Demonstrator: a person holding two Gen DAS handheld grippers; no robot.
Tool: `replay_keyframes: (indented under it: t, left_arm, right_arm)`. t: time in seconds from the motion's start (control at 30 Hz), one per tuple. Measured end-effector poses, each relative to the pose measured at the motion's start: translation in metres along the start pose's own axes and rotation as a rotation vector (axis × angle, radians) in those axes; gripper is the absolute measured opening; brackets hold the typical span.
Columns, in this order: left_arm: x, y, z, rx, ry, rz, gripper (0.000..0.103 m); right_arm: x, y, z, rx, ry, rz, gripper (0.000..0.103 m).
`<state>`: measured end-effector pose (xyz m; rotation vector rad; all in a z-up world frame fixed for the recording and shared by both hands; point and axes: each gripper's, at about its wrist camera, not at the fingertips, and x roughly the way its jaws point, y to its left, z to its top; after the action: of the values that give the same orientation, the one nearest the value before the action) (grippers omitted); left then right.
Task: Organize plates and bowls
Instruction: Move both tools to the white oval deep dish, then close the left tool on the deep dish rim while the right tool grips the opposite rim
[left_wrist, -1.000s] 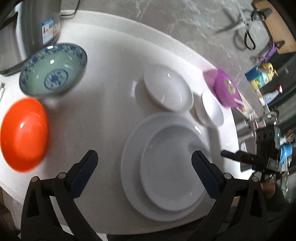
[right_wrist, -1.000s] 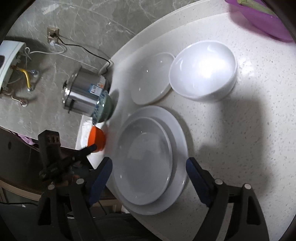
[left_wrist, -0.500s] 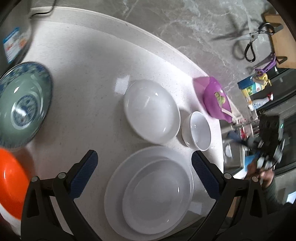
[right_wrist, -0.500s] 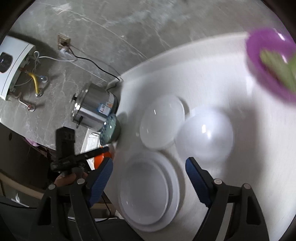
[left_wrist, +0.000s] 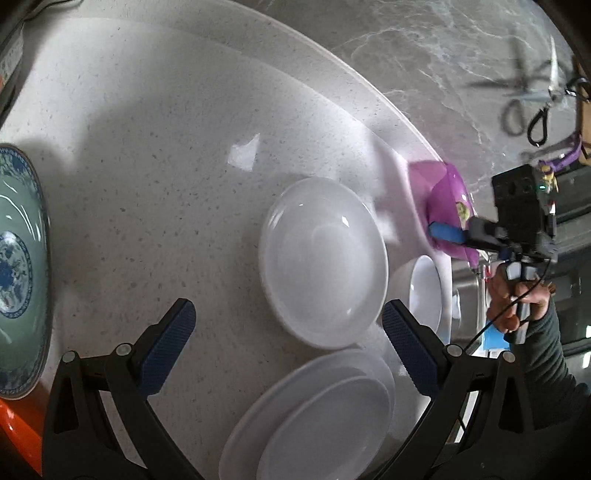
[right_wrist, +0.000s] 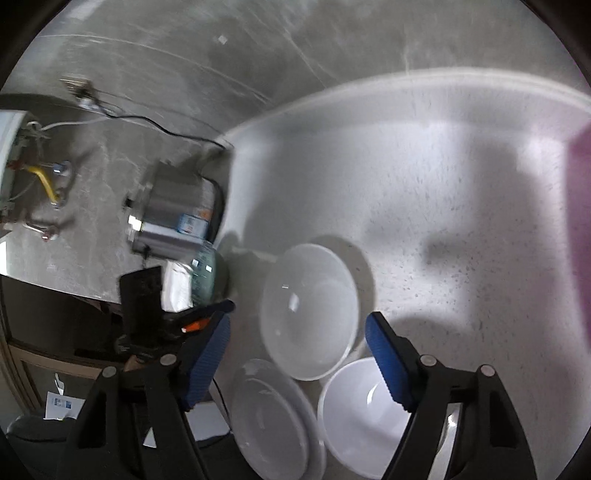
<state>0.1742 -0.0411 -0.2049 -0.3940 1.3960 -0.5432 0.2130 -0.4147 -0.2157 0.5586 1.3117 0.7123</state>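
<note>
In the left wrist view a white shallow plate (left_wrist: 323, 260) lies on the white table, just ahead of my open, empty left gripper (left_wrist: 288, 349). Two stacked white plates (left_wrist: 314, 417) sit below it, between the fingers. A small white bowl (left_wrist: 424, 295) stands to the right. A blue-patterned bowl (left_wrist: 20, 266) and an orange bowl (left_wrist: 18, 439) are at the left edge. My right gripper (right_wrist: 299, 365) is open and empty above the same shallow plate (right_wrist: 308, 312), the small bowl (right_wrist: 364, 417) and the stack (right_wrist: 273, 424).
A purple bowl (left_wrist: 448, 218) stands at the table's right side, near the other gripper (left_wrist: 491, 236). A steel pot (right_wrist: 173, 218) with a cord stands at the table's far left edge. The table rim (right_wrist: 369, 88) borders a marble floor. Scissors (left_wrist: 539, 110) hang beyond.
Both grippers have pulled up and away from the plate stack. The left view has shifted toward the shallow plate; the right view now looks across the table from the purple bowl's side.
</note>
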Motion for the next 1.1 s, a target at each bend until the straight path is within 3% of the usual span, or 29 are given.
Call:
replay_keyframes:
  t: [0.13,0.53,0.63,0.7,0.87,0.97,1.1]
  left_arm:
    - [0.013,0.009,0.004,-0.026,0.018,-0.001,0.102]
    - [0.039,0.012,0.003,-0.007,0.043,0.016,0.100]
    - [0.041,0.008,0.002,-0.003,0.050,0.015,0.090]
    - [0.044,0.008,0.003,0.000,0.061,0.029,0.077]
    - [0.047,0.006,0.004,0.011,0.061,0.041,0.076]
    - [0.049,0.005,0.005,0.010,0.065,0.024,0.064]
    - [0.051,0.006,0.004,0.020,0.070,0.019,0.059]
  right_arm:
    - [0.023,-0.011,0.009,0.018,0.071,0.022,0.077]
    - [0.059,-0.021,0.014,0.018,0.198,-0.062,0.065]
    - [0.066,-0.022,0.014,0.020,0.209,-0.072,0.059]
    - [0.070,-0.022,0.013,0.018,0.213,-0.077,0.054]
    - [0.077,-0.023,0.011,0.021,0.228,-0.110,0.049]
    - [0.077,-0.024,0.011,0.023,0.229,-0.122,0.042]
    - [0.077,-0.026,0.011,0.028,0.225,-0.133,0.036]
